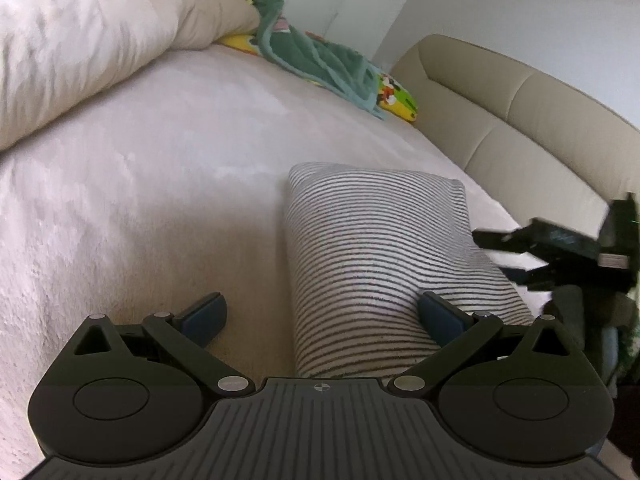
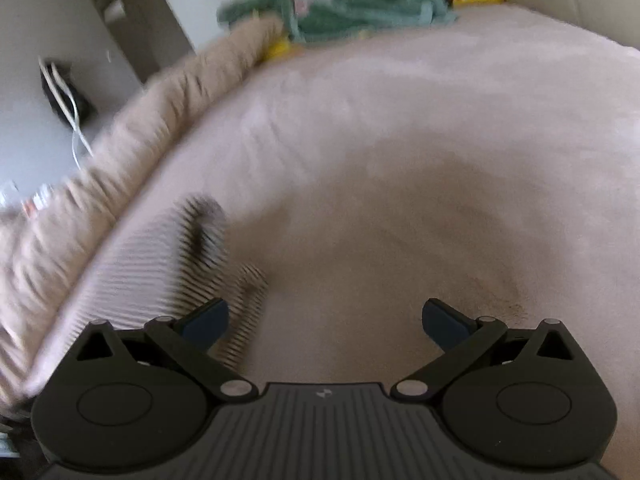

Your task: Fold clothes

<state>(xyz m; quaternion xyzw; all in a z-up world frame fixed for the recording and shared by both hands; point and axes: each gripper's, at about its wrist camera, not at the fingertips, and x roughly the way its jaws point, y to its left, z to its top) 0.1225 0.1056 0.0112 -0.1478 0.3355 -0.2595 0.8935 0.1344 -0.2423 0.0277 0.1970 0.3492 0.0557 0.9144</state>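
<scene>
A black-and-white striped garment (image 1: 380,256) lies folded into a neat rectangle on the pale pink bed cover (image 1: 180,184). My left gripper (image 1: 322,316) is open just above its near edge, its right finger over the cloth and its left finger over bare cover. My right gripper (image 2: 324,320) is open and empty over bare cover; it shows at the right edge of the left wrist view (image 1: 560,252). In the blurred right wrist view the striped garment (image 2: 188,260) lies left of the left finger.
A rolled beige duvet (image 1: 88,48) runs along the far left. A green fleece garment (image 1: 304,56) lies on a yellow cartoon-print item (image 1: 396,96) at the far end. A padded beige headboard (image 1: 520,120) borders the right. A black bag (image 2: 60,88) hangs on the wall.
</scene>
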